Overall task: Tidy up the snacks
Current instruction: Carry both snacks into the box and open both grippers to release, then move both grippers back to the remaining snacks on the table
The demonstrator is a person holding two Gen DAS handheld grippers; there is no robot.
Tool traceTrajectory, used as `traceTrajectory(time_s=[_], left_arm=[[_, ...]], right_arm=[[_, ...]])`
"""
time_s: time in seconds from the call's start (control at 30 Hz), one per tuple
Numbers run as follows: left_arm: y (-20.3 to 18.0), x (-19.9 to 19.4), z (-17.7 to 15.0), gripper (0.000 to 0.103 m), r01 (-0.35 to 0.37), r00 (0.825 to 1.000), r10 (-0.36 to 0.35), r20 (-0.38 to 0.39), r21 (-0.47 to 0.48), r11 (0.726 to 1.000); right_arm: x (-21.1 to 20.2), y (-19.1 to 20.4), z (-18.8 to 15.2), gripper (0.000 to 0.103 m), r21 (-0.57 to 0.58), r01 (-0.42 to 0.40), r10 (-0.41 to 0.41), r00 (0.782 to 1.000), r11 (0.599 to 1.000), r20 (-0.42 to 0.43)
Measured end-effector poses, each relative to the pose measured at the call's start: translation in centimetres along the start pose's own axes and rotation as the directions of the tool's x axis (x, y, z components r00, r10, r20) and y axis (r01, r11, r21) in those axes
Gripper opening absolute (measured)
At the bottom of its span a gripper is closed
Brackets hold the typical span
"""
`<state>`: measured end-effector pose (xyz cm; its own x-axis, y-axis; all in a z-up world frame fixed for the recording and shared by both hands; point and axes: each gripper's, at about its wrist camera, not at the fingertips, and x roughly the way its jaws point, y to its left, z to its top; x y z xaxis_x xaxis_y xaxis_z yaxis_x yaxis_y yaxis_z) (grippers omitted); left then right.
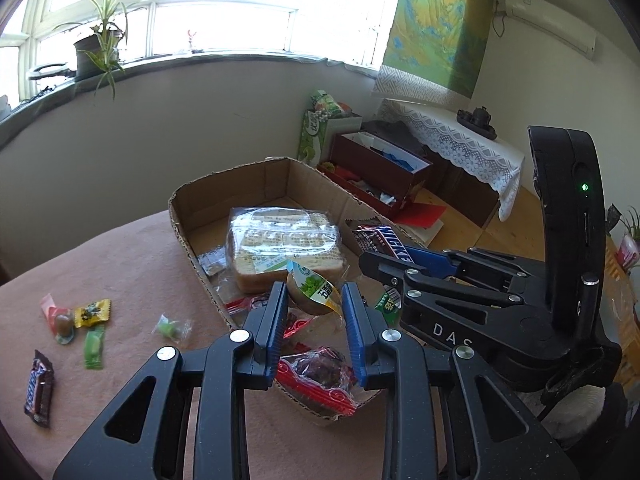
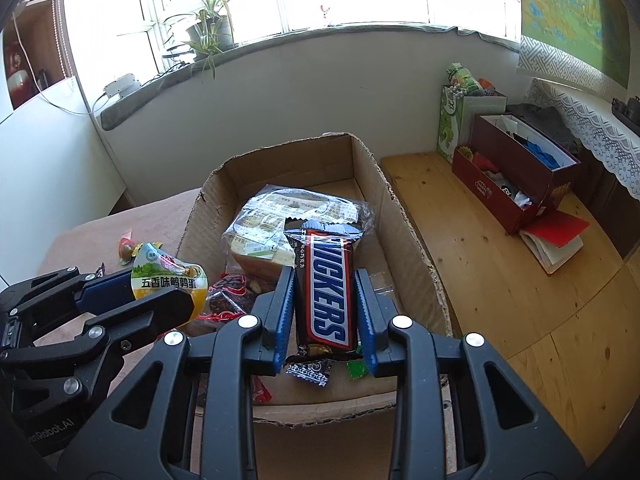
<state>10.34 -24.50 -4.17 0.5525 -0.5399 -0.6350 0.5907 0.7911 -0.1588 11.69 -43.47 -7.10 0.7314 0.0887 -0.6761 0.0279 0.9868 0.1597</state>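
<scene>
Nearest, the left gripper (image 1: 314, 307) had its blue fingers (image 1: 276, 320) pinching an egg pack (image 1: 314, 290), a small sealed snack with a green and yellow lid, held above the near end of the cardboard box (image 1: 182, 216). Beneath it in the box lay a red date pack (image 1: 316, 376). Alongside, the right gripper (image 2: 325, 312) had its fingers (image 2: 285, 312) closed on both long sides of a Snickers bar (image 2: 326, 292), which stood lengthwise between them, its far end over the box. Under that bar's near end, a small dark candy (image 2: 309, 372) and a green candy (image 2: 357, 369) rested on the box floor. Farther in, a wrapped bread loaf (image 1: 280, 244) took up the middle of the box, touching neither far wall. Left of the box, on the pink bench (image 1: 132, 264), were loose sweets: a second Snickers (image 1: 39, 388) nearest, then a green sweet (image 1: 94, 346), a yellow sweet (image 1: 93, 313) and a clear-wrapped one (image 1: 170, 328), all apart from the box. Beyond the bench, a red carton (image 2: 516, 176) stood on the wooden floor (image 2: 500, 280), and a potted plant (image 2: 210, 32) sat on the windowsill.
</scene>
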Motion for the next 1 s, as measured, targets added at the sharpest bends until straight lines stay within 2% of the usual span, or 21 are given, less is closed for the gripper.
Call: traceTrajectory(time_s=[0.43,0.5,0.57,0.77,1.0], left_arm=[[-0.1,-0.4,0.2,0.028,0.003,1.000,-0.003,0.010,0.001,1.000],[0.0,-0.6,0.2,0.028,0.003,1.000,-0.003,0.010,-0.002,1.000],[0.0,-0.7,0.1,0.028,0.003,1.000,-0.003,0.012,-0.003,1.000],[0.3,-1.3,0.0,0.028,0.004,1.000,-0.004,0.022,-0.012,1.000],[1.3,-2.6,-0.4,0.028,-0.005,0.999,0.006,0.040,-0.024,1.000]], right_arm=[[0.0,0.0,0.0,0.032,-0.005,0.020,-0.021,1.000,1.000,-0.002],[-0.1,0.0,0.0,0.041,0.002,0.031,-0.031,1.000,1.000,0.002],[-0.4,-0.2,0.0,0.060,0.011,0.049,-0.049,0.999,0.999,0.018],[-1.4,-0.2,0.3,0.067,0.015,0.065,-0.066,0.997,0.998,0.038],[-2.3,0.8,0.1,0.067,0.005,0.067,-0.067,0.997,0.998,0.044]])
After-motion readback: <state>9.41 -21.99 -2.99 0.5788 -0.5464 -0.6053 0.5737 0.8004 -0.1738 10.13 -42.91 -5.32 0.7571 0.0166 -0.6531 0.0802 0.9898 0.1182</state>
